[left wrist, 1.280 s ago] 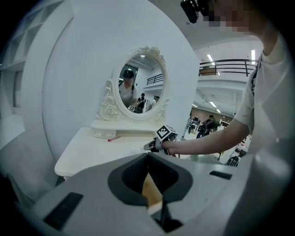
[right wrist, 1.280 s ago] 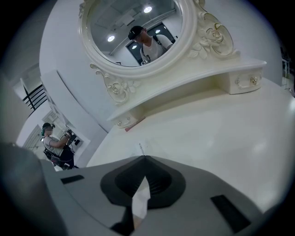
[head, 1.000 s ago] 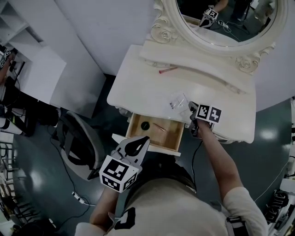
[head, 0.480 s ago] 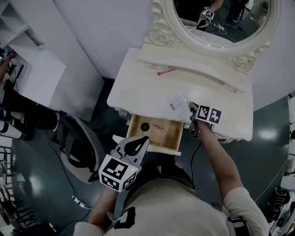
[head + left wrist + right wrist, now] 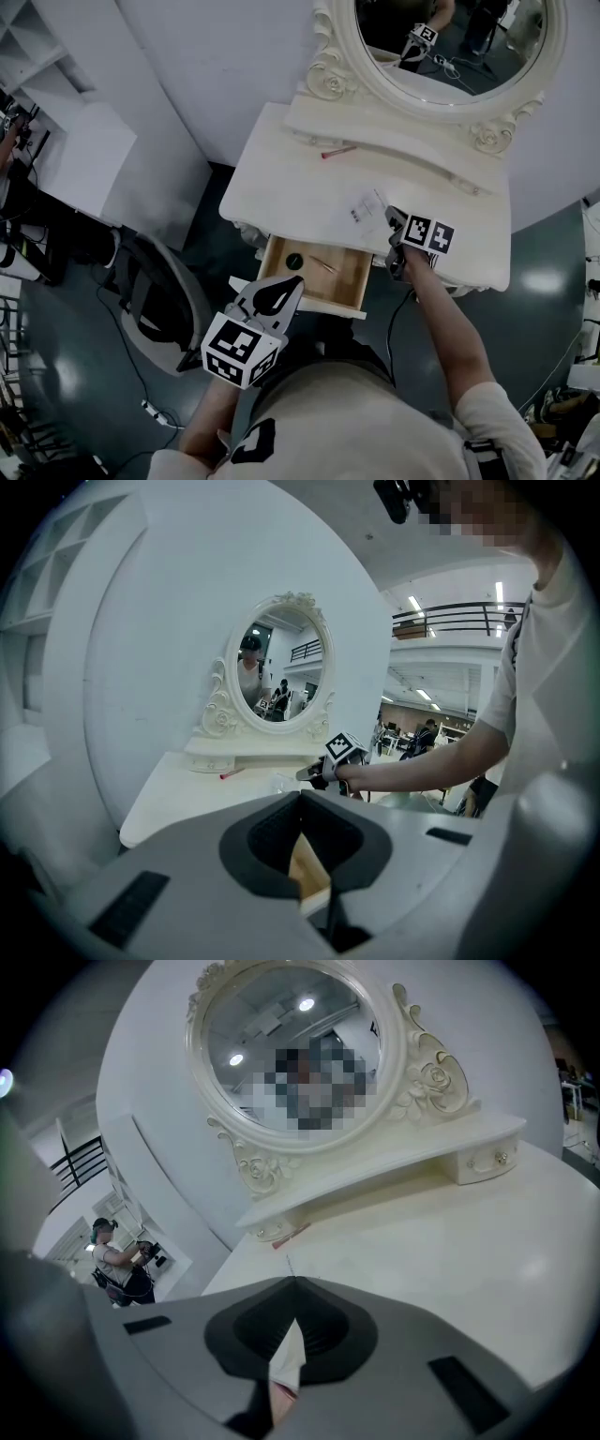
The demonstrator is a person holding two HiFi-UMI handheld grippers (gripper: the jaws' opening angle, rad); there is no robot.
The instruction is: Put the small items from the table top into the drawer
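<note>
Two grippers work at a white desk (image 5: 281, 178). The right gripper (image 5: 392, 223) has its jaws pressed together on the edge of a thin clear packet (image 5: 364, 206). It holds the packet over the desk's front part, just beside the open drawer (image 5: 347, 281), probably for a short carry. The left gripper (image 5: 281, 292), jaws together and empty, hovers before the drawer, clear of that path. A black round piece (image 5: 294, 259) and a thin stick (image 5: 324, 262) lie inside the drawer. A red stick (image 5: 338, 149) lies near the mirror (image 5: 450, 37).
</note>
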